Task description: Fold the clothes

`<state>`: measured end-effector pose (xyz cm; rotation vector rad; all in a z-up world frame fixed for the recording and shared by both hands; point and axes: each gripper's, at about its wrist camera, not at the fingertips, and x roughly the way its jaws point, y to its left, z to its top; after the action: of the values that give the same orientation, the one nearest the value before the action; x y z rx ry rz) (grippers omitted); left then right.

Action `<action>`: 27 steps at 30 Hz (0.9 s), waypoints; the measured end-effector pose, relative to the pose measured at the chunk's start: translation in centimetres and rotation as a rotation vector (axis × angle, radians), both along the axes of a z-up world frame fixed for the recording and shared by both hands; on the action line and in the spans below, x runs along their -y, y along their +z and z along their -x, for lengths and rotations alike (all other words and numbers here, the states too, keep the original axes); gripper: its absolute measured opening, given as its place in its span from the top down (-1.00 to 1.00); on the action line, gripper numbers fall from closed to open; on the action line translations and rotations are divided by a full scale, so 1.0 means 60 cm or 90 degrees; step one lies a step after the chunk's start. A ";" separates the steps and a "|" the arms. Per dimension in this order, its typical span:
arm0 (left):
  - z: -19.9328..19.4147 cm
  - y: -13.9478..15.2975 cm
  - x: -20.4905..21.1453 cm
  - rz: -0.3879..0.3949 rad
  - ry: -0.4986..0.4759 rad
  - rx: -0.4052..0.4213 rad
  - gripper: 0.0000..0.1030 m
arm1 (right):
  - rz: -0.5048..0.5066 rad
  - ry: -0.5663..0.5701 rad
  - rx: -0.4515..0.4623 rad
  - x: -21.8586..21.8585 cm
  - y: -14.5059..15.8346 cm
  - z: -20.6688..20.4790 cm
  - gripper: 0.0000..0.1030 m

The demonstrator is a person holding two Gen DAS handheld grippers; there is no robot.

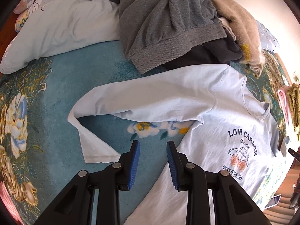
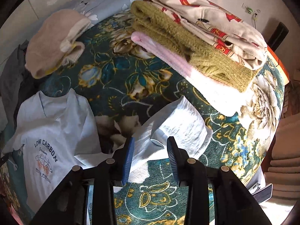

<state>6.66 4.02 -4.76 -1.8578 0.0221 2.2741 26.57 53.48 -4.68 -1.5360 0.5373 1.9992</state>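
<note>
Pale blue T-shirt lies flat on the floral bed cover. The left gripper hovers released near its sleeve at 9 o'clock; the right gripper, also released, hovers over the other sleeve. Folded clothes lie at 1 o'clock.
</note>
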 end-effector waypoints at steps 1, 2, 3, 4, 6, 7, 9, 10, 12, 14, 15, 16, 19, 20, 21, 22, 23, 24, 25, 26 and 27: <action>-0.001 0.001 -0.004 0.005 -0.004 0.000 0.37 | -0.002 0.012 0.013 0.000 -0.013 0.005 0.27; -0.003 0.002 -0.009 0.009 -0.008 0.000 0.37 | -0.005 0.023 0.027 0.000 -0.026 0.009 0.26; -0.004 0.004 -0.013 0.014 -0.012 0.000 0.37 | -0.009 0.033 0.041 -0.001 -0.039 0.013 0.24; -0.005 0.005 -0.018 0.019 -0.016 0.000 0.37 | -0.011 0.041 0.054 -0.003 -0.052 0.015 0.24; -0.008 0.007 -0.027 0.028 -0.023 -0.001 0.37 | -0.003 0.041 0.071 -0.012 -0.074 0.014 0.24; -0.010 0.008 -0.031 0.034 -0.025 0.000 0.36 | 0.004 0.037 0.075 -0.017 -0.084 0.012 0.24; -0.012 0.010 -0.038 0.040 -0.024 0.003 0.36 | 0.015 0.028 0.078 -0.028 -0.099 0.007 0.24; -0.013 0.011 -0.042 0.041 -0.026 0.003 0.36 | 0.020 0.022 0.077 -0.033 -0.103 0.004 0.24; -0.015 0.014 -0.051 0.043 -0.029 0.000 0.36 | 0.036 0.002 0.061 -0.046 -0.103 -0.006 0.28; -0.017 0.014 -0.060 0.045 -0.033 -0.001 0.36 | 0.054 -0.019 0.041 -0.059 -0.098 -0.017 0.62; -0.018 0.014 -0.065 0.045 -0.036 0.000 0.36 | 0.054 -0.026 0.034 -0.065 -0.093 -0.023 0.86; -0.020 0.012 -0.071 0.045 -0.040 0.002 0.36 | 0.045 -0.027 0.031 -0.071 -0.086 -0.030 0.89; -0.026 0.006 -0.088 0.044 -0.054 0.009 0.36 | 0.016 -0.046 0.013 -0.097 -0.053 -0.058 0.91; -0.026 0.005 -0.090 0.042 -0.056 0.009 0.36 | 0.002 -0.056 0.006 -0.107 -0.039 -0.070 0.91; -0.026 0.005 -0.092 0.040 -0.058 0.010 0.36 | -0.016 -0.071 -0.002 -0.120 -0.021 -0.083 0.92; -0.027 0.004 -0.095 0.037 -0.060 0.010 0.36 | -0.036 -0.089 -0.010 -0.134 -0.002 -0.098 0.92; -0.027 0.003 -0.097 0.035 -0.062 0.011 0.36 | -0.055 -0.110 -0.019 -0.149 0.019 -0.113 0.92; -0.027 0.003 -0.100 0.033 -0.064 0.011 0.36 | -0.072 -0.134 -0.030 -0.164 0.041 -0.130 0.92; -0.028 0.002 -0.102 0.031 -0.065 0.012 0.36 | -0.088 -0.157 -0.041 -0.179 0.064 -0.146 0.92; -0.028 0.001 -0.104 0.029 -0.067 0.012 0.36 | -0.100 -0.175 -0.049 -0.191 0.084 -0.159 0.92; -0.028 0.001 -0.107 0.027 -0.069 0.013 0.36 | -0.110 -0.188 -0.055 -0.202 0.102 -0.167 0.92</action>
<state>8.36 10.43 -4.72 -1.8515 0.1646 2.1986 36.59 65.58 1.42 -1.1968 0.5723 1.8373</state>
